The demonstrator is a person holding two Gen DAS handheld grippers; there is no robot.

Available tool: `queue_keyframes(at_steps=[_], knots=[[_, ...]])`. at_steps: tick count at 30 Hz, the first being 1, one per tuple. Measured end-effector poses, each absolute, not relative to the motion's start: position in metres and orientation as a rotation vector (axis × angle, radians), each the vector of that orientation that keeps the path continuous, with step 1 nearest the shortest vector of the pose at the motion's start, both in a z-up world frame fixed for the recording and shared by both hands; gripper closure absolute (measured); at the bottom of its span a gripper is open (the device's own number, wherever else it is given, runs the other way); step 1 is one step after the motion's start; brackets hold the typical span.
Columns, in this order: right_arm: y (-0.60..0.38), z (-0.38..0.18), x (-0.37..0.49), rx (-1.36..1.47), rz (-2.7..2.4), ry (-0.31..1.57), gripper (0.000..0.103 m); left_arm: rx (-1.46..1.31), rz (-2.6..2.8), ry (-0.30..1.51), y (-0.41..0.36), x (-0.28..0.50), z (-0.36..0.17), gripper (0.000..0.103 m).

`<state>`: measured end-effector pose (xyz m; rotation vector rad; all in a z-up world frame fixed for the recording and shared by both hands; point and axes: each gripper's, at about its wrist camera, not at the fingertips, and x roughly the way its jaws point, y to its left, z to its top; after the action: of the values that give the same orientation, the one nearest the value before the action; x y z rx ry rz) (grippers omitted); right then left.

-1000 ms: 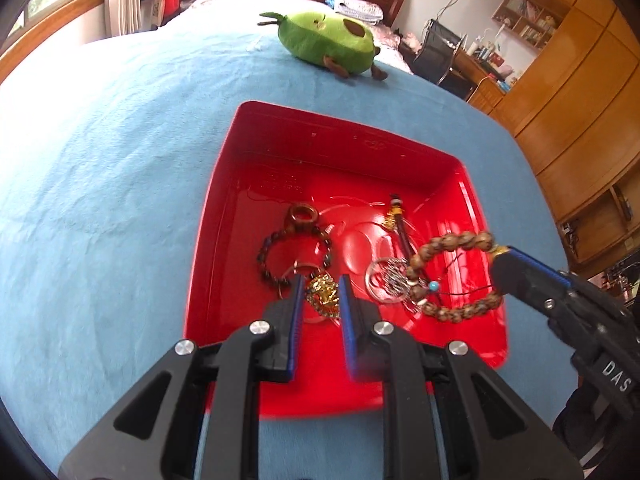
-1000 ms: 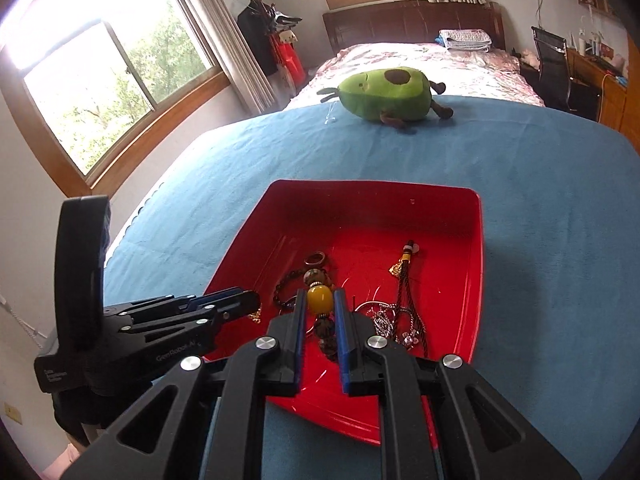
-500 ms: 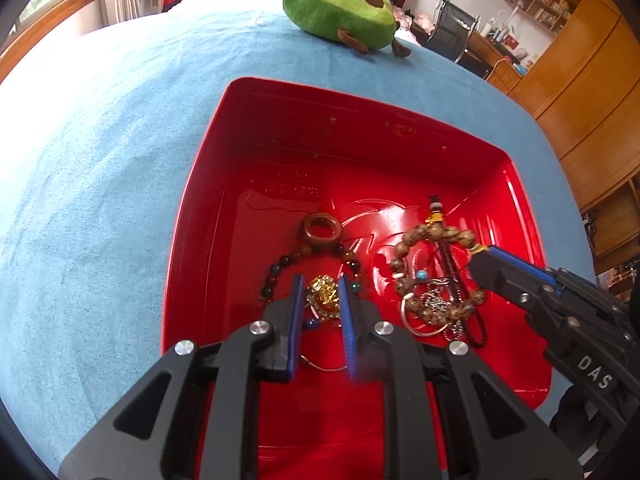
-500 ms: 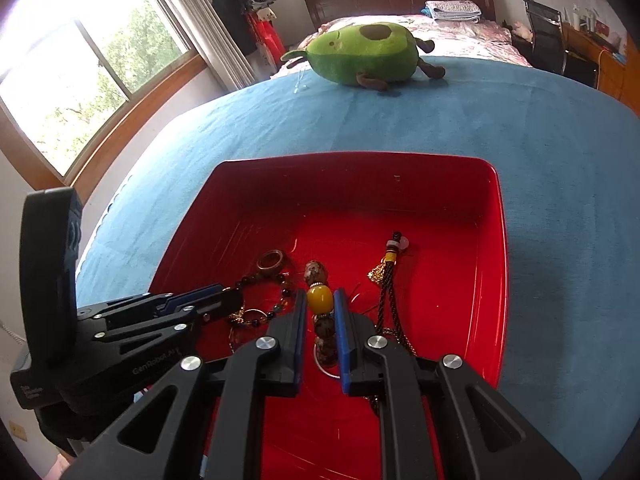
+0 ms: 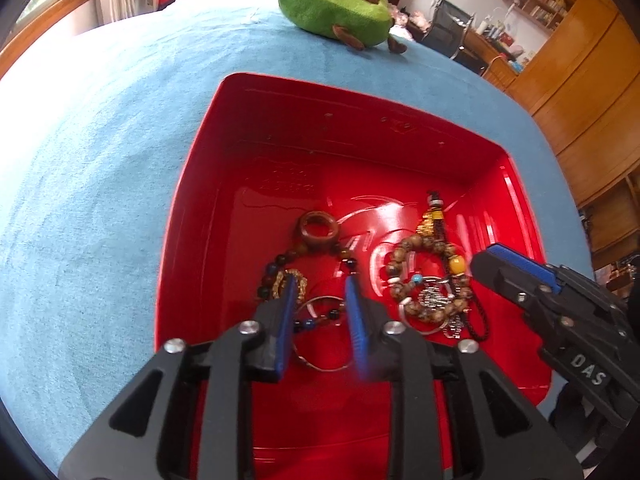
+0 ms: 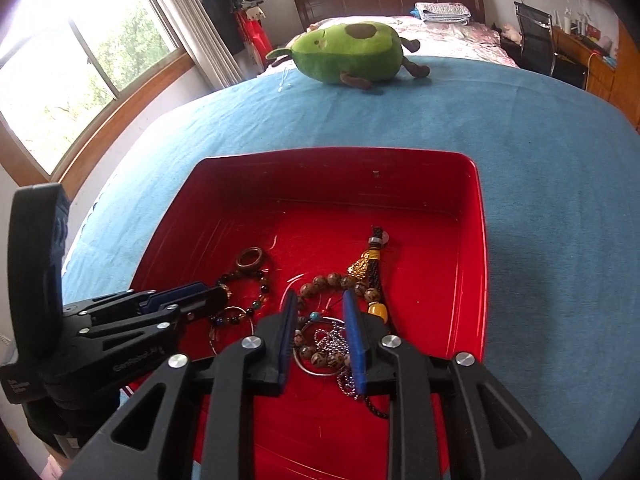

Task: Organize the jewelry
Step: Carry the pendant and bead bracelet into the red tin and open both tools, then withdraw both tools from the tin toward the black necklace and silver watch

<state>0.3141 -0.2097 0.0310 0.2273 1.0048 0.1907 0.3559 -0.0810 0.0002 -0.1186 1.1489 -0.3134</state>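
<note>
A red tray (image 5: 280, 128) (image 6: 472, 240) on the blue cloth holds the jewelry. On its left lies a dark bead bracelet with a brown wooden ring (image 5: 319, 231) (image 6: 250, 258) and a gold charm (image 5: 280, 282). My left gripper (image 5: 320, 292) is open just above it, holding nothing. On the right lies a wooden bead bracelet (image 5: 416, 242) (image 6: 332, 280) with a yellow bead (image 5: 457, 264) (image 6: 377, 312), a silver hoop and chain (image 6: 326, 340) and a black tassel cord (image 6: 374, 248). My right gripper (image 6: 318, 300) is open over that pile.
A green avocado plush toy (image 5: 334, 10) (image 6: 348, 54) lies on the blue cloth (image 5: 100, 140) beyond the tray. Wooden cabinets (image 5: 580, 92) stand at the right, a window (image 6: 80, 68) at the left, and a bed (image 6: 400, 24) behind.
Both grippers moved forward over the tray and opened. The left let go of the gold charm; the right let go of the wooden bead bracelet, which now lies in the tray.
</note>
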Motion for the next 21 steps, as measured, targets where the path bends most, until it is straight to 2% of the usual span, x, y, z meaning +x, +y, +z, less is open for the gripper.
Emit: queue_keyframes(at_steps=[4,7,8,17,21], knots=[[-0.211,0.034,0.309,0.218,0.178,0.992,0.07,-0.112,-0.344,1.116,-0.085,0.349,0.008,0.057],[-0.214,0.04,0.302,0.203,0.157,0.969,0.063,-0.11,-0.35,1.095,-0.086,0.344,0.014,0.05],[-0.216,0.043,0.298,0.197,0.145,0.958,0.063,-0.103,-0.335,1.082,-0.085,0.342,0.017,0.043],[-0.225,0.064,0.265,0.178,0.086,0.895,0.059,-0.093,-0.281,0.996,-0.069,0.316,0.04,0.04],[-0.223,0.071,0.245,0.165,0.073,0.878,0.053,-0.087,-0.275,0.971,-0.062,0.296,0.05,0.034]])
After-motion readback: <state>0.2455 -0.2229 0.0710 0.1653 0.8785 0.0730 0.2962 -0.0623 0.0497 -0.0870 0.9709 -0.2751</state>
